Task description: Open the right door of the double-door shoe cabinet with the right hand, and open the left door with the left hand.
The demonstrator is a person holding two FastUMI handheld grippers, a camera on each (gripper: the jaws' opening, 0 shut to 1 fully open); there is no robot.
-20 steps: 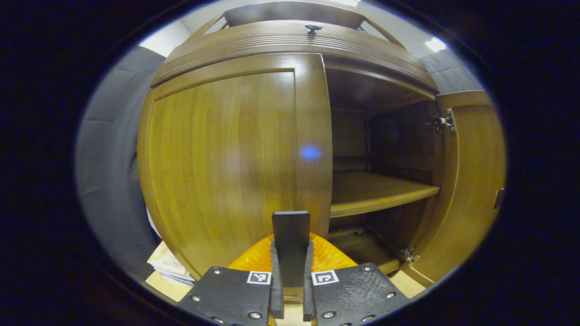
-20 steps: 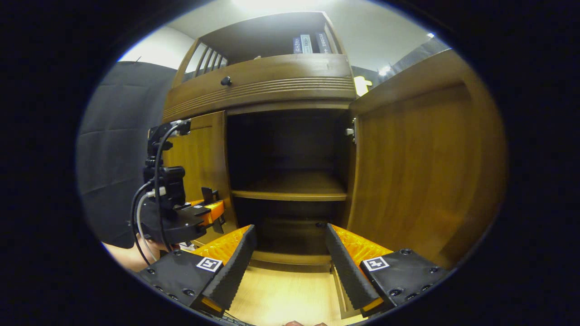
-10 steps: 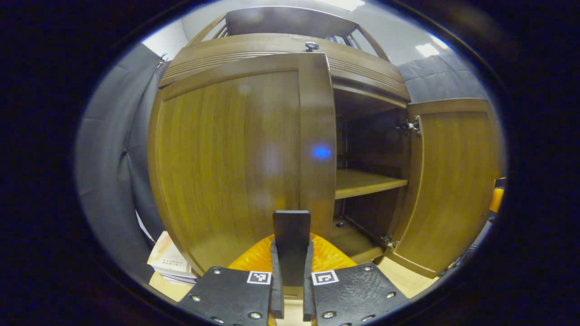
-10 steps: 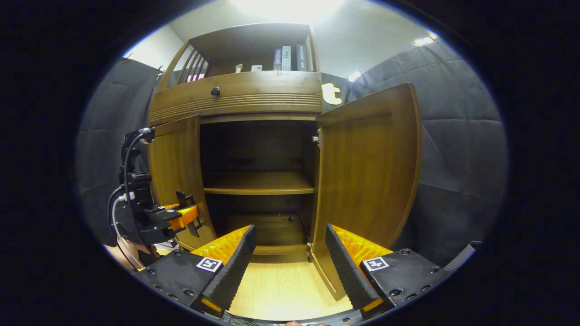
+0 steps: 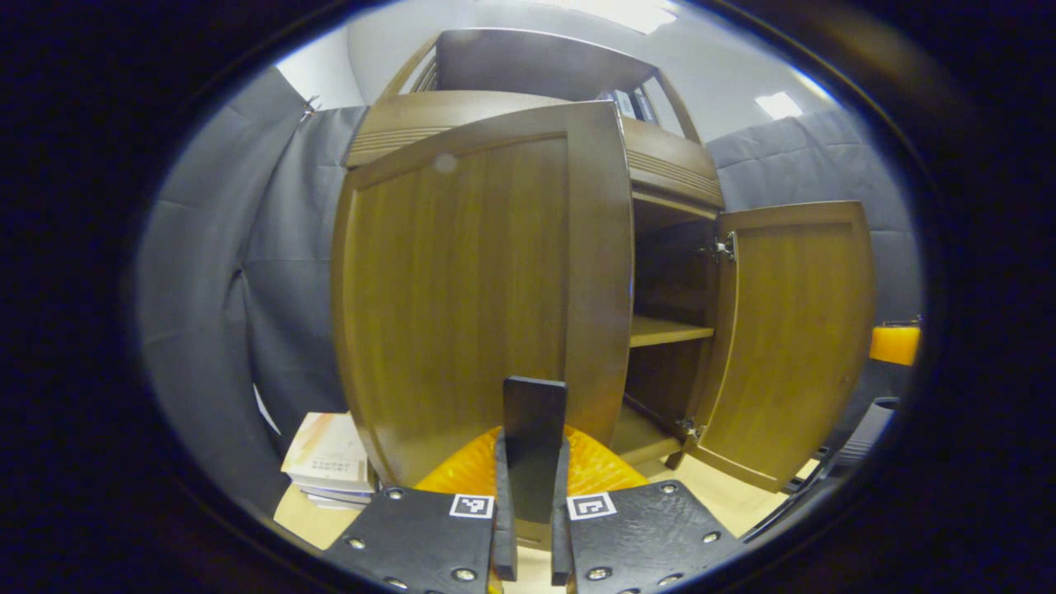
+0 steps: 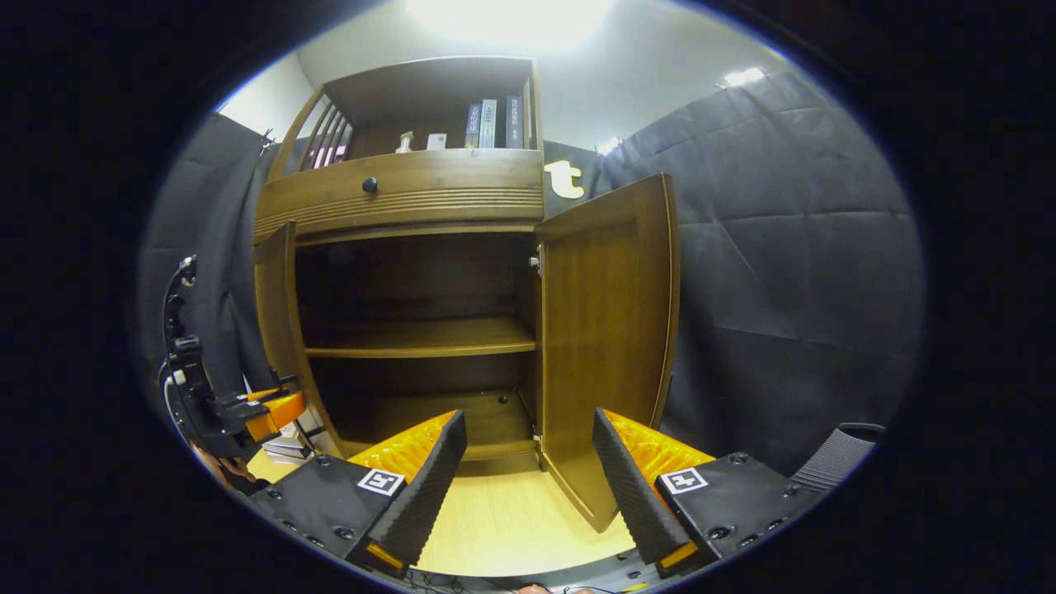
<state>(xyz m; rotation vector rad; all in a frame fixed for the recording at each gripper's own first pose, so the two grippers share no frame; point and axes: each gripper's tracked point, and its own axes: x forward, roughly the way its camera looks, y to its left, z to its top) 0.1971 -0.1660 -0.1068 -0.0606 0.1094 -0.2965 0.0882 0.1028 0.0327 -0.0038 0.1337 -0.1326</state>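
Observation:
The brown wooden shoe cabinet point(image 6: 412, 194) has both doors swung out. Its left door point(image 5: 462, 305) stands close in front of my left gripper point(image 5: 535, 396), whose fingers are shut together with nothing visible between them. In the right gripper view that door point(image 6: 272, 330) is seen edge-on, with the left gripper point(image 6: 276, 406) low beside its outer face. The right door point(image 6: 610, 330) stands wide open, right of my right gripper point(image 6: 524, 429), which is open, empty and well back from it. The inner shelf point(image 6: 412, 338) is bare.
A stack of books point(image 5: 330, 458) lies on the light wooden floor point(image 6: 503, 528) left of the cabinet. A drawer with a dark knob point(image 6: 370, 185) and upright books point(image 6: 491, 124) sit above the doors. A grey ribbed object point(image 6: 837, 458) stands at the right.
The left door has swung further outward, turning edge-on to the right gripper view. Both grippers have drawn back from the cabinet, the right one leaving the open right door.

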